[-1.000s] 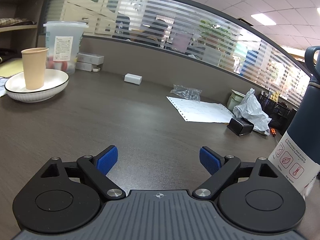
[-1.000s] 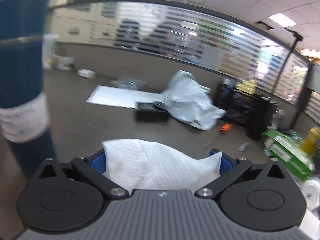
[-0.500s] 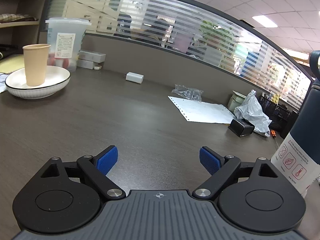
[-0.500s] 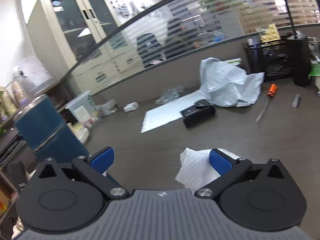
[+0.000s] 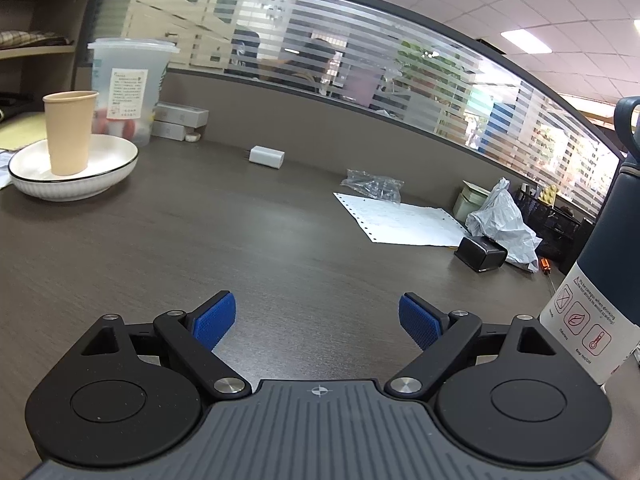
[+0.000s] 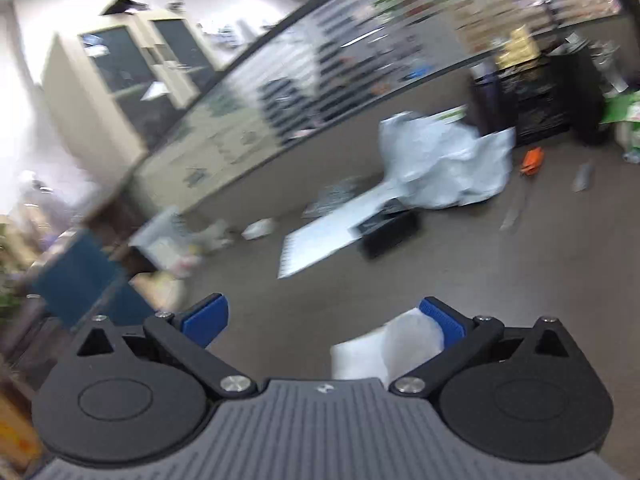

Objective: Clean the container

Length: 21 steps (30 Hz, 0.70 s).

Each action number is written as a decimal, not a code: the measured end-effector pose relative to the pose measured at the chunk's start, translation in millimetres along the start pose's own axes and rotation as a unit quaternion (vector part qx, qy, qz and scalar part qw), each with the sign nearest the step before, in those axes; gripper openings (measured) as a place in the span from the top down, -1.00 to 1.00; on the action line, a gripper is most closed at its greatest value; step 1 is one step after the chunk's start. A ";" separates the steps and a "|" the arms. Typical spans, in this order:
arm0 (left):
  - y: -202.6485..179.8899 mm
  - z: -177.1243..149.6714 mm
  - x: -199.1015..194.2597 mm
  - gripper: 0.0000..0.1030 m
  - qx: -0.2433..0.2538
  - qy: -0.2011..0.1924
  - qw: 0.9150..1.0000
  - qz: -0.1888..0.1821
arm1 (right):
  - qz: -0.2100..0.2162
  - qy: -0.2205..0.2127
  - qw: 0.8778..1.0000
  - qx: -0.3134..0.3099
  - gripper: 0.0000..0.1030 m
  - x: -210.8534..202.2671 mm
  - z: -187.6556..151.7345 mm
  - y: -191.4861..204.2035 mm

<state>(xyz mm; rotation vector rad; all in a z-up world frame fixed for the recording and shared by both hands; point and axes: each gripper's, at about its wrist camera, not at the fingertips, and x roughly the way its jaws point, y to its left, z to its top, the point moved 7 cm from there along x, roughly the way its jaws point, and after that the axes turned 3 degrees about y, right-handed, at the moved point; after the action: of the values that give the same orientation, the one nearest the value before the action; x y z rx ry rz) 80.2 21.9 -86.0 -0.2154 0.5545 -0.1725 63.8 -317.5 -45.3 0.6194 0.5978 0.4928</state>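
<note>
the tall dark blue insulated bottle with a white warning label (image 5: 600, 240) is seen standing upright on the dark wood-grain worktop (image 5: 260, 248), at the right edge of the left view, just beside the left tongs (image 5: 316, 320). it is judged to be stiff, smooth and fairly heavy, likely to slip under a light hold; the straight body below the lid is judged the best place to be gripped. the left tongs are held apart with nothing between them. the right tongs (image 6: 324, 322) are also spread, with a white crumpled paper towel (image 6: 384, 350) seen against the right pad; whether it is pinched cannot be told. a beige paper cup (image 5: 69, 132) in a white bowl (image 5: 116, 168) is set well apart, as is a perforated paper sheet (image 5: 408, 222), and nothing is seen blocking the bottle.
</note>
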 end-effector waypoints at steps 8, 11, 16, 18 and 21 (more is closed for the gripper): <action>-1.3 0.1 -0.9 -0.80 0.003 -0.003 1.000 0.000 | -0.144 -0.060 0.970 -0.185 -1.00 -1.6 -9.3 34.5; -1.5 0.4 -2.0 -0.80 0.005 -0.005 1.000 0.000 | -0.182 -0.104 0.947 -0.245 -1.00 -10.7 -9.5 48.2; -3.9 -0.9 -6.6 -0.80 0.019 0.010 0.999 -0.038 | -0.090 -0.086 0.966 -0.225 -1.00 -16.0 -7.2 56.6; -5.6 -4.1 -14.9 -0.80 0.042 0.018 0.997 -0.066 | -0.075 -0.072 0.976 -0.189 -1.00 -13.8 -4.1 46.8; -5.5 -8.8 -34.2 -0.80 0.083 0.020 0.992 -0.090 | -0.065 -0.057 0.985 -0.147 -1.00 -10.4 -1.7 33.2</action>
<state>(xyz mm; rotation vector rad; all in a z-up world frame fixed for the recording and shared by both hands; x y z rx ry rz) 46.3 22.8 -74.8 -0.1003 0.5578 -0.3972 47.0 -299.3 -20.8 0.3223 0.4431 0.4098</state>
